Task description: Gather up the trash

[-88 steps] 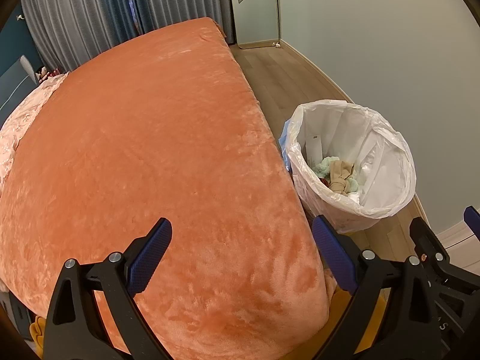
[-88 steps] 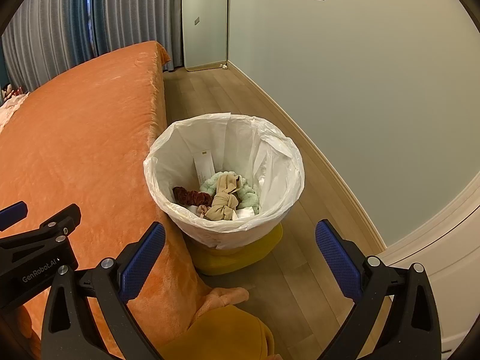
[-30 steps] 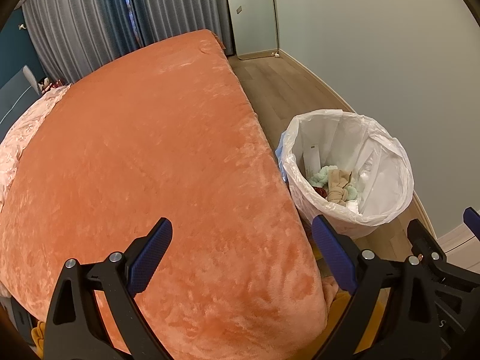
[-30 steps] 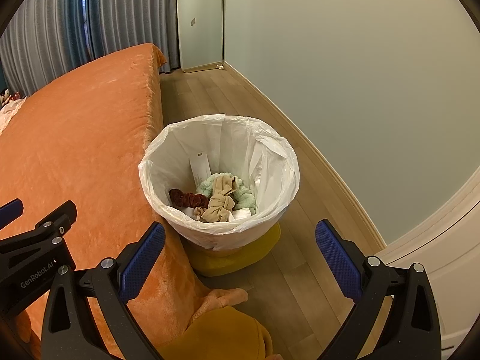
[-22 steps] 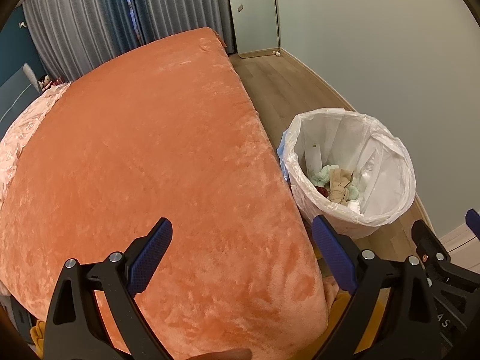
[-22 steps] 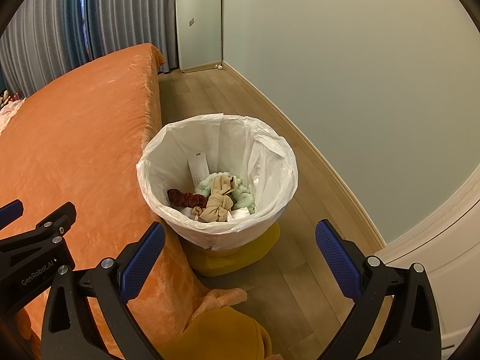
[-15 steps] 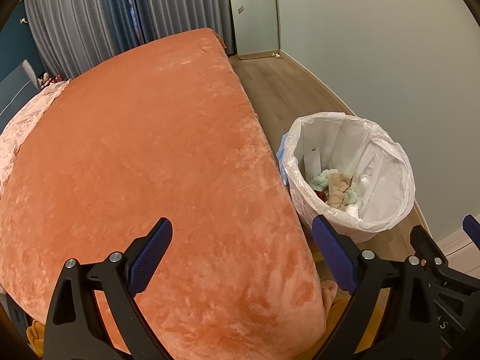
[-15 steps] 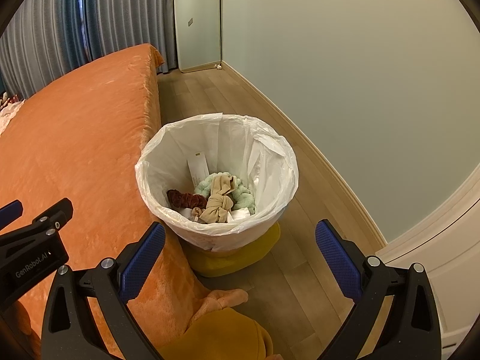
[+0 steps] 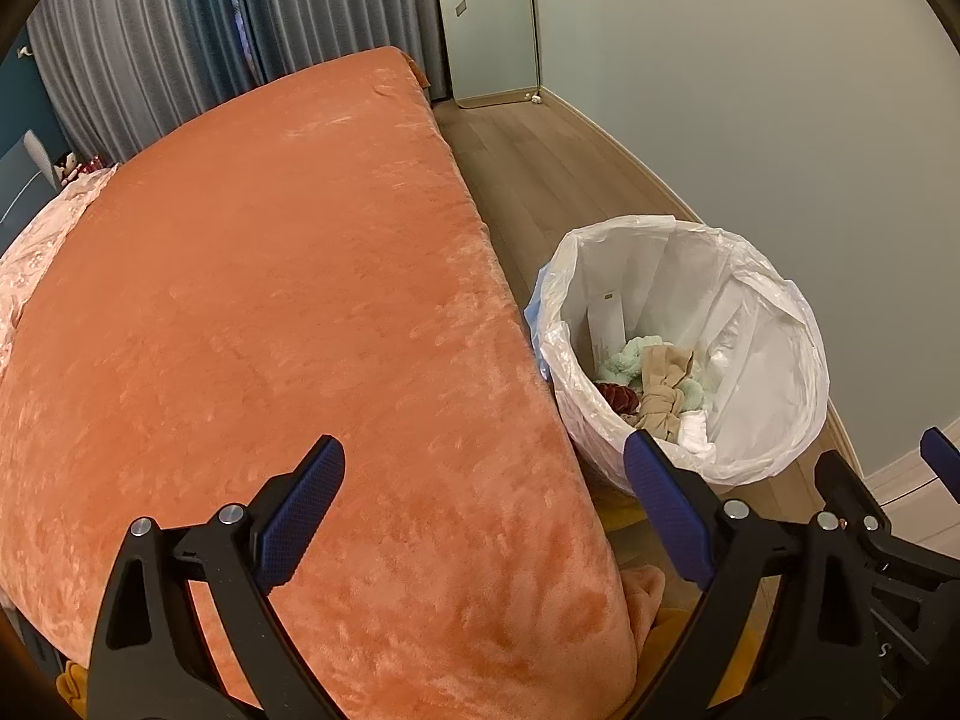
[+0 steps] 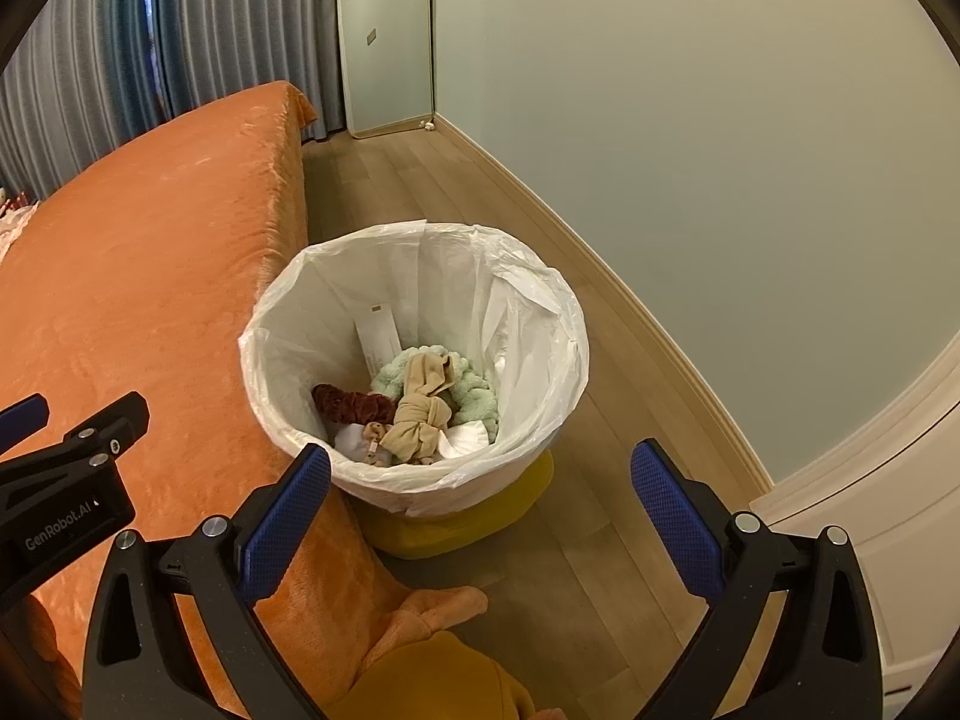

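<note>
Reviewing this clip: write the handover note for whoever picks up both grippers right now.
Left gripper: open, holding nothing, above the orange bed.
Right gripper: open, holding nothing, above the near rim of the bin.
The bin stands on the wood floor against the bed's side, lined with a white bag.
Done: the bin holds a tan knotted cloth, a green fluffy piece, a dark red scrunchie, a paper strip and white tissue.
Left: no loose trash shows on the bed or floor; check elsewhere.

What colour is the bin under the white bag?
Yellow; the bin peeks out below the white bag, clearest in the right wrist view.
</note>
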`<move>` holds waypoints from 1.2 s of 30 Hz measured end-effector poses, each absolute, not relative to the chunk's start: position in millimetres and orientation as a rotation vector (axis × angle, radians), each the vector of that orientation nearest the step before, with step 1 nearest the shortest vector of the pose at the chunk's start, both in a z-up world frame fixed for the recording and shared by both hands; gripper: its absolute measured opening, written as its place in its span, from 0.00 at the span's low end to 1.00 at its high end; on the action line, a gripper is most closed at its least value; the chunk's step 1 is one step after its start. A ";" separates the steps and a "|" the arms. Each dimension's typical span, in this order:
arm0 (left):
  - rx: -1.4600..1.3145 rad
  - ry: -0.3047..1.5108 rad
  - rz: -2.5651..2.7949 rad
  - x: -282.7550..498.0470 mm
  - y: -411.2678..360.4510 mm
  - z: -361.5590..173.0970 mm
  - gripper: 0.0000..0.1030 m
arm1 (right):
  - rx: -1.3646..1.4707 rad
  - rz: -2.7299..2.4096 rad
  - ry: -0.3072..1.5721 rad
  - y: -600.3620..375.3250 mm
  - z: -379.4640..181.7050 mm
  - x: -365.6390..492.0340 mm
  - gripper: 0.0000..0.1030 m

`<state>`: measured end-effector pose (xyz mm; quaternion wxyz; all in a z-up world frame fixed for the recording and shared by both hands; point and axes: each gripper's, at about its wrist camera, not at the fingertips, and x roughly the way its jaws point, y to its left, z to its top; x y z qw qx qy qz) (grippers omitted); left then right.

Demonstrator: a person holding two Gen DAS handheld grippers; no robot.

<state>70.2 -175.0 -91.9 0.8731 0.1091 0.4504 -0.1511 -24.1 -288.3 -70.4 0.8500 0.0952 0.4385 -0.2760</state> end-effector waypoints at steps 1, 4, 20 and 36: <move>0.230 0.942 -0.317 71.4 -177.0 -92.9 0.87 | 0.203 -0.583 0.926 -290.5 -71.5 -23.3 0.93; 0.230 0.950 -0.321 75.1 -181.8 -95.8 0.87 | 0.208 -0.588 0.929 -294.7 -74.1 -21.3 0.93; 0.244 0.965 -0.318 88.1 -193.3 -104.0 0.87 | 0.222 -0.597 0.944 -305.5 -82.2 -7.7 0.93; 0.255 0.959 -0.319 90.3 -197.8 -106.6 0.87 | 0.226 -0.598 0.946 -308.2 -83.1 -4.6 0.93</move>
